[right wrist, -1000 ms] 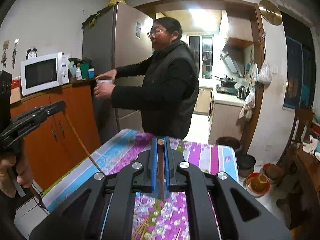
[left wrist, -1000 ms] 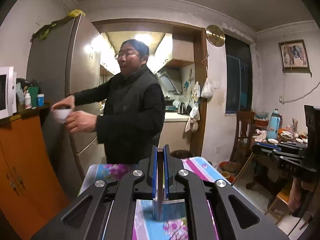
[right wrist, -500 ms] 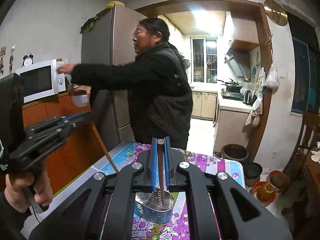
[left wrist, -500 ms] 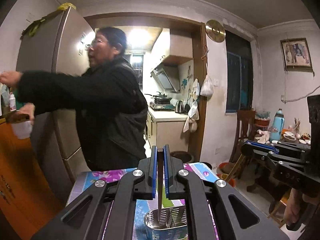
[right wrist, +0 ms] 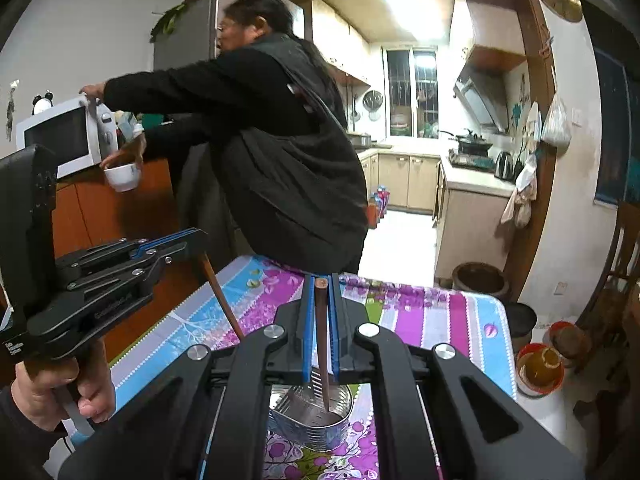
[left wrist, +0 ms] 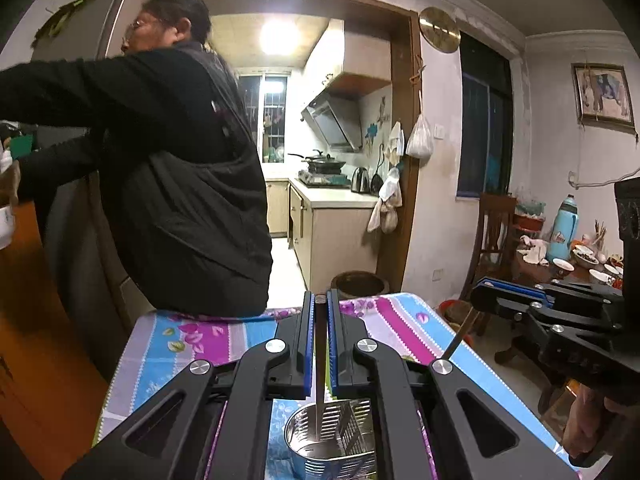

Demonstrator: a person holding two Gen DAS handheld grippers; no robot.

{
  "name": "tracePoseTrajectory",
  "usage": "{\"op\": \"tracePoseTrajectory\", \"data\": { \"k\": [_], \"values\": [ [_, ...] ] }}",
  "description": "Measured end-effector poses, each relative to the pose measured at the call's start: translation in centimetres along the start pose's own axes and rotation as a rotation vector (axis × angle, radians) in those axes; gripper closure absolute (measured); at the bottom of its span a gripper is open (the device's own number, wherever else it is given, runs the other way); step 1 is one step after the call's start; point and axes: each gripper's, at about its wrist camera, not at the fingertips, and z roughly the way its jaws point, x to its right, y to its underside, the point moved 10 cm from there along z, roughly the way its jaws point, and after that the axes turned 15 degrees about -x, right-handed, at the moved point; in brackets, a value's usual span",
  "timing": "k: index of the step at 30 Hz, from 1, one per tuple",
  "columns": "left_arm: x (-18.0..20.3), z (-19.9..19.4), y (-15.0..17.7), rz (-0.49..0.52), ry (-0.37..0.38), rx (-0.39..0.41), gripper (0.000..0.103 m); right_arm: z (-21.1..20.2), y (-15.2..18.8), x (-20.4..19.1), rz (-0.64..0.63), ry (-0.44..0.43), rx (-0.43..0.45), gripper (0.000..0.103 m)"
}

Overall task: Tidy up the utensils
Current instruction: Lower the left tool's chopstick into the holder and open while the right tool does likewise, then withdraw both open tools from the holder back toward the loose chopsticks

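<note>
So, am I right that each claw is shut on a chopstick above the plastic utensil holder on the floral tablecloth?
Not quite: the utensil holder is metal, perforated steel, not plastic, as the right wrist view shows. The rest holds: the right claw is shut on a brown chopstick, the left claw on another chopstick, both above the holder on the floral tablecloth.

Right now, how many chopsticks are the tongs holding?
2. The left chopstick is gripped in the left tongs, the right chopstick in the right tongs, both pointing down into the metal holder; others may lie hidden inside it.
</note>
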Motion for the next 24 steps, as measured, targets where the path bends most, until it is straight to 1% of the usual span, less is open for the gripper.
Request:
{"op": "tracePoseTrajectory", "data": {
  "k": [7,10,11,12,13,14,16,17,20,21,22,24],
  "values": [
    [-0.4,1.8,1.0,-0.002,0.002,-0.036,0.096,2.3,0.6,0.3,0.016,-0.015,-0.049,0.098],
    [-0.8,2.1,1.3,-0.005,0.005,-0.052,0.095,2.3,0.7,0.1,0.026,-0.019,-0.047,0.097],
    [-0.7,2.2,1.2,-0.005,0.004,-0.057,0.089,2.2,0.7,0.3,0.033,-0.021,-0.044,0.095],
    [-0.7,2.1,1.1,-0.004,0.002,-0.057,0.083,1.9,0.7,0.5,0.043,-0.018,-0.038,0.089],
    [-0.8,1.8,1.0,-0.003,-0.001,-0.052,0.071,1.6,0.6,0.6,0.049,-0.017,-0.031,0.085],
    [-0.8,1.5,0.9,-0.003,-0.004,-0.043,0.063,1.4,0.6,0.7,0.052,-0.015,-0.026,0.079],
    [-0.9,0.8,1.0,-0.006,-0.008,-0.032,0.058,0.6,0.6,0.8,0.058,-0.017,-0.013,0.076],
    [-1.0,0.4,1.0,-0.009,-0.007,-0.025,0.054,0.0,0.6,0.7,0.058,-0.019,-0.005,0.072],
    [-1.2,-1.6,1.4,-0.023,-0.004,-0.001,0.049,-2.0,1.1,0.5,0.060,-0.026,0.024,0.062],
    [-1.1,-2.2,1.7,-0.022,-0.004,0.004,0.049,-3.3,1.6,0.2,0.061,-0.028,0.038,0.058],
    [-1.2,-3.3,2.2,-0.017,-0.009,0.012,0.048,-4.1,1.9,0.1,0.059,-0.027,0.047,0.057],
    [-0.9,-5.4,3.6,0.000,-0.024,0.031,0.045,-7.2,3.6,-1.0,0.035,-0.040,0.085,0.051]
  ]
}}
